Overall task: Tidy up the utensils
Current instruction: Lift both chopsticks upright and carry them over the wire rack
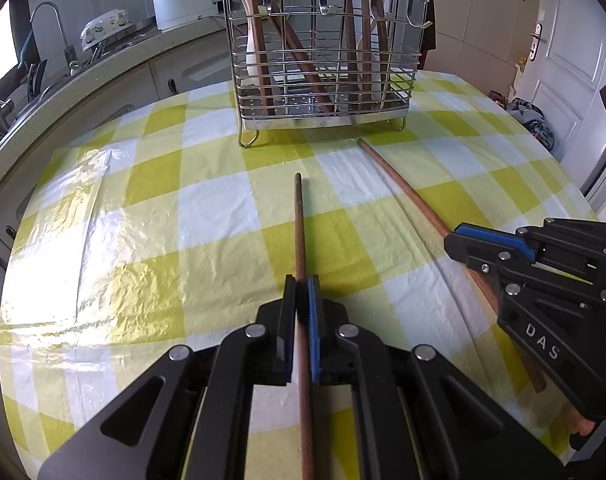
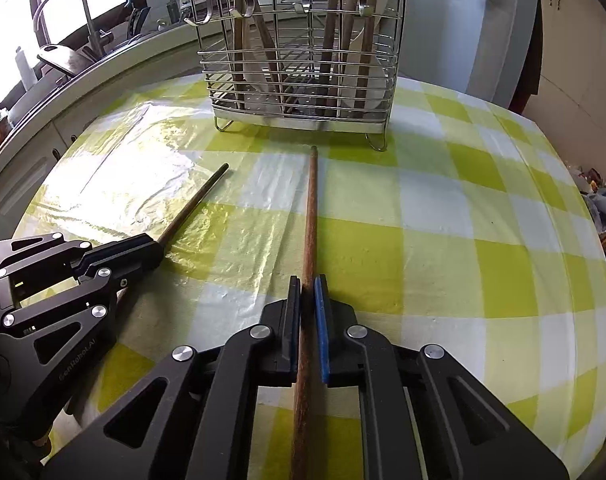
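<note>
Checked yellow tablecloth [image 1: 143,208] — faucet [image 1: 49,20], patterned bowl [image 1: 105,28] behind.

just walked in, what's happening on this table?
A person is sorting chopsticks with two hand-held tongs. The left tongs are shut on the dark-tipped chopstick; the right tongs are shut on the second chopstick. Both sticks lie on the checked tablecloth, pointing toward the wire utensil rack, which already holds utensils.

occluded: near end of left chopstick [image 1: 300,232] runs off bottom edge | right chopstick [image 2: 310,216] same | utensils in wire caddy [image 1: 323,60]: tops cut by top edge, types unclear behind wires | caddy stamp only partly legible
</note>
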`<act>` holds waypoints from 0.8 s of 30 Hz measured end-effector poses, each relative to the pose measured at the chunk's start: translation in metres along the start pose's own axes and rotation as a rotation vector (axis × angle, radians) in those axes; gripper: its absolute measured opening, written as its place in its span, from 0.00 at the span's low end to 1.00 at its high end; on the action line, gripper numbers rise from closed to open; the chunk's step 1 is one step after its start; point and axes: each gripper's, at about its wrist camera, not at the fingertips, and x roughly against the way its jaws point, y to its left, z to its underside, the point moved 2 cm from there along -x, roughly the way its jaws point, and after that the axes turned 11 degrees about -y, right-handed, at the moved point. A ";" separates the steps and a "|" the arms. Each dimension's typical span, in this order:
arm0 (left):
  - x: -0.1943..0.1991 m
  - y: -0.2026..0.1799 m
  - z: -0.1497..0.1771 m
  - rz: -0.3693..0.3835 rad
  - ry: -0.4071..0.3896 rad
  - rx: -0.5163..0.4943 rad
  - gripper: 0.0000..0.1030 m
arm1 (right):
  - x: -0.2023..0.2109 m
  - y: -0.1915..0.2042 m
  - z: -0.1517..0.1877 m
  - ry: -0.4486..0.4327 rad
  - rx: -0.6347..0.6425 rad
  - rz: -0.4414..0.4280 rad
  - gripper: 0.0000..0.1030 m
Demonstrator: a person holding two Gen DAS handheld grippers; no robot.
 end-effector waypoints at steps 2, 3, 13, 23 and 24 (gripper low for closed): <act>0.000 0.000 0.000 -0.003 0.000 -0.002 0.06 | 0.000 -0.001 0.000 -0.002 -0.006 -0.002 0.09; 0.000 0.000 0.000 -0.003 0.000 -0.001 0.06 | 0.001 -0.001 0.001 -0.003 -0.011 -0.003 0.09; 0.006 0.001 0.002 -0.017 0.007 -0.004 0.06 | 0.010 -0.009 0.000 -0.018 -0.039 0.005 0.09; 0.027 0.001 -0.006 -0.030 -0.046 -0.011 0.06 | 0.034 -0.008 -0.006 -0.055 -0.038 -0.001 0.09; 0.029 0.001 -0.006 -0.030 -0.049 -0.010 0.06 | 0.036 -0.009 -0.006 -0.059 -0.038 -0.001 0.09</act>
